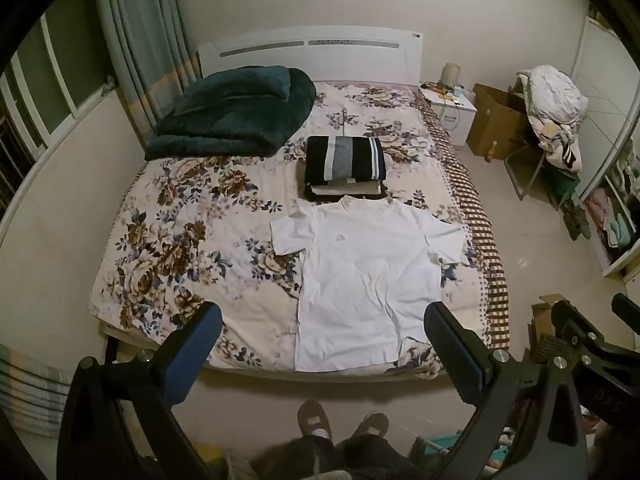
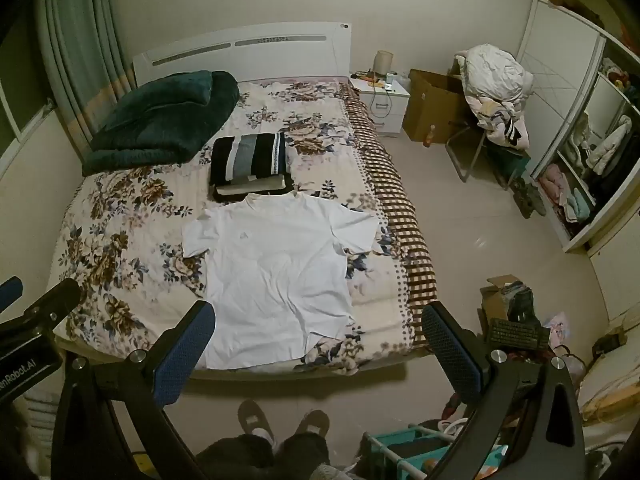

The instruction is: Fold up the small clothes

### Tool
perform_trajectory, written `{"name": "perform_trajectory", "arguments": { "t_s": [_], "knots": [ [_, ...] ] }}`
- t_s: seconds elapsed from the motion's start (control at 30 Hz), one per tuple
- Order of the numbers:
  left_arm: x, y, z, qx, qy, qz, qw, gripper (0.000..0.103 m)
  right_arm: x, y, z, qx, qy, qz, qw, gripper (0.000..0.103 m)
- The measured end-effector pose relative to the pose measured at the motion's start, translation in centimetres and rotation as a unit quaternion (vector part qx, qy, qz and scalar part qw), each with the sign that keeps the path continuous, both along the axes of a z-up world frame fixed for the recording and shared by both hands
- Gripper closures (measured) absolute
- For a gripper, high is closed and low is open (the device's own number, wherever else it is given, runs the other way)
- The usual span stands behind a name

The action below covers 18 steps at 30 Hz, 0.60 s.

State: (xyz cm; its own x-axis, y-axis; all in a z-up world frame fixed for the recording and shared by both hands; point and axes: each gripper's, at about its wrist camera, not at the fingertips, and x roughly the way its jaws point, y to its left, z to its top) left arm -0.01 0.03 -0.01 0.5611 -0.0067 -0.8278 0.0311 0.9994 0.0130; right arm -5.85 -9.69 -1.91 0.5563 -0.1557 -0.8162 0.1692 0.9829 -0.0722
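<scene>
A white T-shirt (image 1: 360,272) lies spread flat, front up, on the floral bed (image 1: 180,240), its hem at the near edge and collar toward a stack of folded clothes (image 1: 344,166). It also shows in the right wrist view (image 2: 276,268), with the folded stack (image 2: 250,164) beyond it. My left gripper (image 1: 324,320) is open and empty, held high above the shirt's hem. My right gripper (image 2: 318,322) is open and empty, above the bed's near right corner. The right gripper's body (image 1: 580,336) shows at the right of the left wrist view.
A dark green folded blanket (image 1: 236,112) lies at the bed's head on the left. A white nightstand (image 2: 384,104), cardboard box (image 2: 432,104) and a chair piled with laundry (image 2: 496,92) stand to the right. The person's feet (image 1: 340,424) stand at the bed's foot.
</scene>
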Motion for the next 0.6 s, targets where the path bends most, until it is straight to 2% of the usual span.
{"name": "perform_trajectory", "arguments": {
  "t_s": [0.6],
  "knots": [
    [0.01,-0.04,0.01,0.005,0.002,0.001,1.0,0.0,0.02,0.0,-0.01,0.001,0.004,0.0,1.0,0.0]
  ]
}}
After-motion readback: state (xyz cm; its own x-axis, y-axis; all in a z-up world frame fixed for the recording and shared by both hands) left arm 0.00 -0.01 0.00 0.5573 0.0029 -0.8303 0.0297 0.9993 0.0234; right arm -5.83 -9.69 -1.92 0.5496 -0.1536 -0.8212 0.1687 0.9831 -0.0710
